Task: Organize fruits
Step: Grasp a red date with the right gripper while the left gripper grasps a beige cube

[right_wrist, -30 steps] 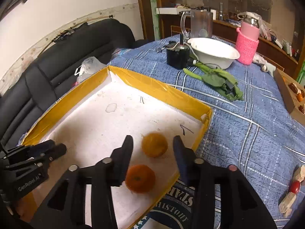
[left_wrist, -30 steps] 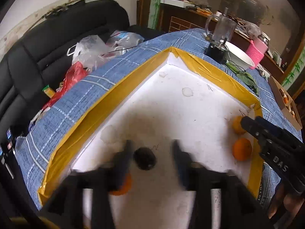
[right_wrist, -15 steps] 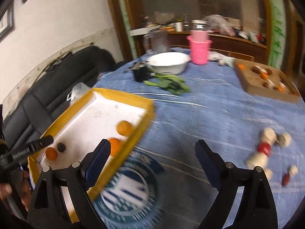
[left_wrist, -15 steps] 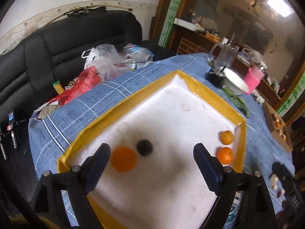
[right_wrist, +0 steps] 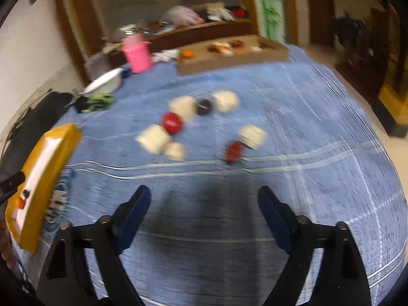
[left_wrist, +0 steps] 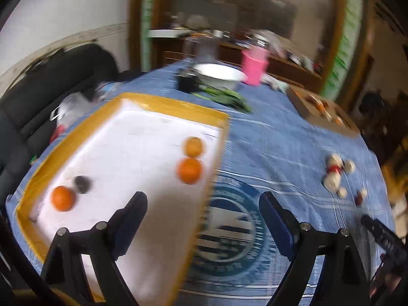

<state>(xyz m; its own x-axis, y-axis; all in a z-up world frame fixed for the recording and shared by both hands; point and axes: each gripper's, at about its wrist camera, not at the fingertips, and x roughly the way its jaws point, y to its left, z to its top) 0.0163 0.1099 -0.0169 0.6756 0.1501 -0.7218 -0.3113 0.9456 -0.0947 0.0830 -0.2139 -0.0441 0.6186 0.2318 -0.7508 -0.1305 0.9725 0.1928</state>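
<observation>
At the left of your left wrist view, an orange (left_wrist: 63, 198) sat just beside a dark fruit (left_wrist: 81, 184) in the yellow-rimmed tray (left_wrist: 168, 104); two more oranges (left_wrist: 190, 170) touched near its right wall. Your left gripper (left_wrist: 202, 225) was spread wide, empty. In the right view, your right gripper (right_wrist: 204, 213) gaped equally wide, empty, below blurred red fruits (right_wrist: 172, 123) and pale pieces on the cloth. They looked small, round and likely to roll: pinch across the middle, gently.

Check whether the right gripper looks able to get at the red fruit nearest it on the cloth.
Probably yes. The right gripper is open and empty, and only bare blue tablecloth lies between it and the red fruit. A pale piece sits close behind the fruit and may crowd one finger.
</observation>
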